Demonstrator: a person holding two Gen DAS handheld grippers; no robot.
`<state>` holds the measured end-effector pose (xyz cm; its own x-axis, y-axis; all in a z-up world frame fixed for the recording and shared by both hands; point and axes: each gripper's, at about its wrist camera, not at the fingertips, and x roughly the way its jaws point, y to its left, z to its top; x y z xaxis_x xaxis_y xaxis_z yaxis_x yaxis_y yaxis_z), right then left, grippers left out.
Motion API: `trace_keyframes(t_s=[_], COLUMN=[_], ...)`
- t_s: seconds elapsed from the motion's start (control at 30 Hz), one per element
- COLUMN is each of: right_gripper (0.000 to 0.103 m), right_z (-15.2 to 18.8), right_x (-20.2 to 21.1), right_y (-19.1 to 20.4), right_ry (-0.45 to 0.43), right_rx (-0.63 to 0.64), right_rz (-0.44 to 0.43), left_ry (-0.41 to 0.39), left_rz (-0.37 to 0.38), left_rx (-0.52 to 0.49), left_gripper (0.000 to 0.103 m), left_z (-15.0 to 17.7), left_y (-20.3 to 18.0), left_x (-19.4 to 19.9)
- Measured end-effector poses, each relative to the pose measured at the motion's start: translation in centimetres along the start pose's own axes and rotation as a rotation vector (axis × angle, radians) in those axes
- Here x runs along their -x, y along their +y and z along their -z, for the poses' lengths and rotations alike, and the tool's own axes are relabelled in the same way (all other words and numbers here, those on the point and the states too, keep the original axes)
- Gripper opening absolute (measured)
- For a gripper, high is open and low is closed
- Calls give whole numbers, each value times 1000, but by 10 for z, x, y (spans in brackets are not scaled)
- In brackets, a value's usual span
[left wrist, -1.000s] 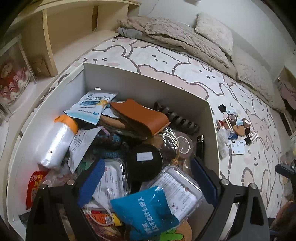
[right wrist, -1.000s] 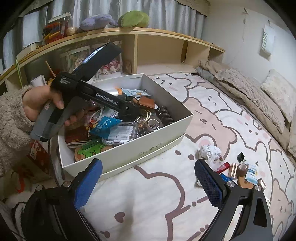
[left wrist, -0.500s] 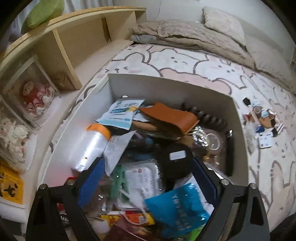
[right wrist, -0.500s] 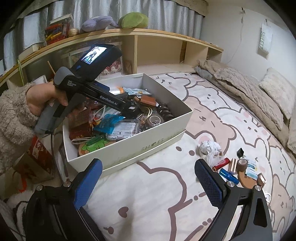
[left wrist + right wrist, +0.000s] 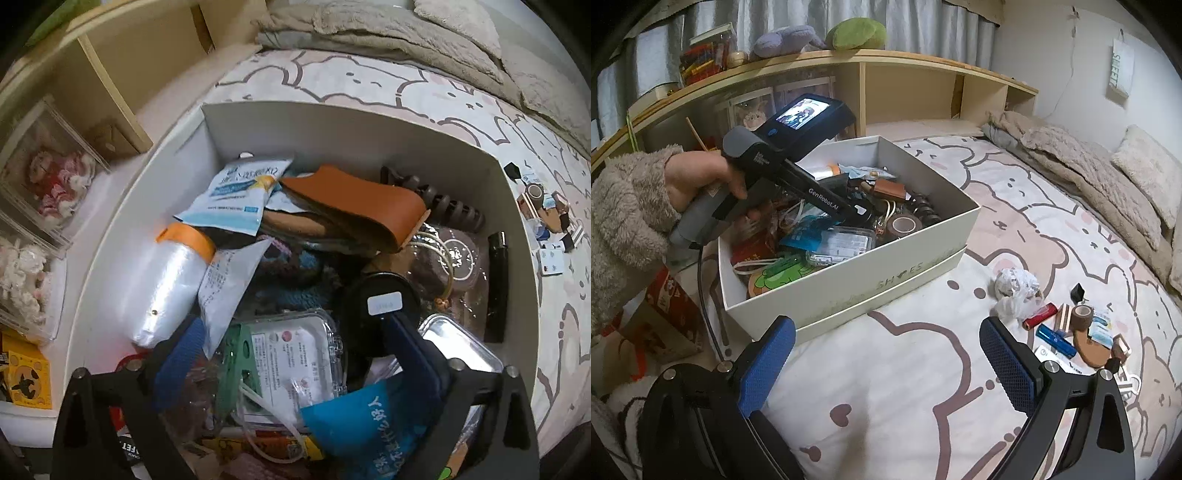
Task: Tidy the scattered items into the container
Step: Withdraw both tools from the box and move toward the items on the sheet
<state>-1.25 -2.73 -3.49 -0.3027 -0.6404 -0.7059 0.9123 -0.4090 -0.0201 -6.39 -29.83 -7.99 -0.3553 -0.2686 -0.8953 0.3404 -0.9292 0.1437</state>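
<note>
Too small to identify: scattered items (image 5: 546,218) beyond the box (image 5: 332,125). Buried under a blue packet (image 5: 369,424) and cut off below: lower box contents.

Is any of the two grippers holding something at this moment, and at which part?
Nothing is held. The left gripper is over the box with its fingers opening above the items, pressing on none. The right gripper is open over the bed sheet.
</note>
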Motion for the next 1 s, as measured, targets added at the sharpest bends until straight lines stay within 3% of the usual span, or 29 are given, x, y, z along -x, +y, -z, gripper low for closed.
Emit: trace_keyframes(t_s=[0.17, 0.3, 0.73, 1.0], right_gripper=[100, 100, 100, 100], right_z=[2, 2, -3, -3], right_x=[2, 8, 35, 45], right_y=[3, 2, -13, -14], right_ry=[-2, -12, -143, -195], right_rx=[1, -5, -78, -106], right_rz=[-5, 0, 6, 14], left_ry=[-13, -68, -267, -382], left_rz=[-17, -36, 68, 86], left_rx=[-23, -17, 58, 92], left_gripper=[101, 101, 101, 102], left_z=[4, 9, 33, 59], left_y=[-6, -4, -2, -4], left_x=[5, 16, 84, 118])
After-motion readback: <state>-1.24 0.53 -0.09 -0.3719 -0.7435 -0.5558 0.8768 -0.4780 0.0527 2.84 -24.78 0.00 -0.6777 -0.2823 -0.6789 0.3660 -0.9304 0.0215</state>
